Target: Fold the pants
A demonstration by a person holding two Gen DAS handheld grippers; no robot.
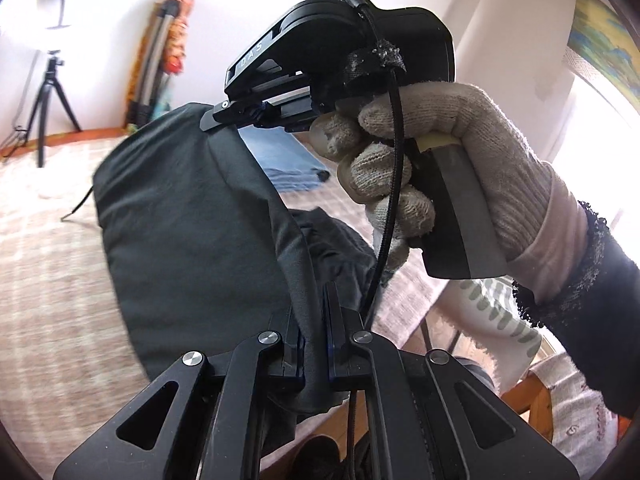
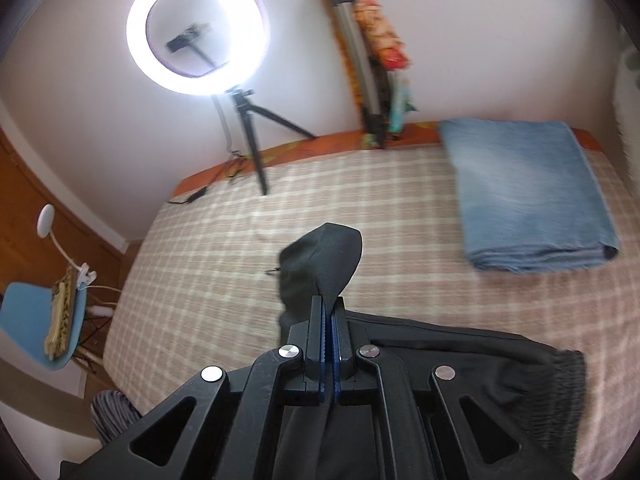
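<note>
Dark grey-black pants hang lifted above the checked bed. My left gripper is shut on a fold of the pants fabric. My right gripper, held by a gloved hand, is shut on the pants' upper edge, above and beyond the left one. In the right wrist view my right gripper is shut on a flap of the pants, and the elastic waistband lies at lower right on the bed.
Folded blue jeans lie on the bed's far right, also in the left wrist view. A ring light on a tripod stands at the bed's far edge. A blue chair stands left of the bed. A folded stand leans on the wall.
</note>
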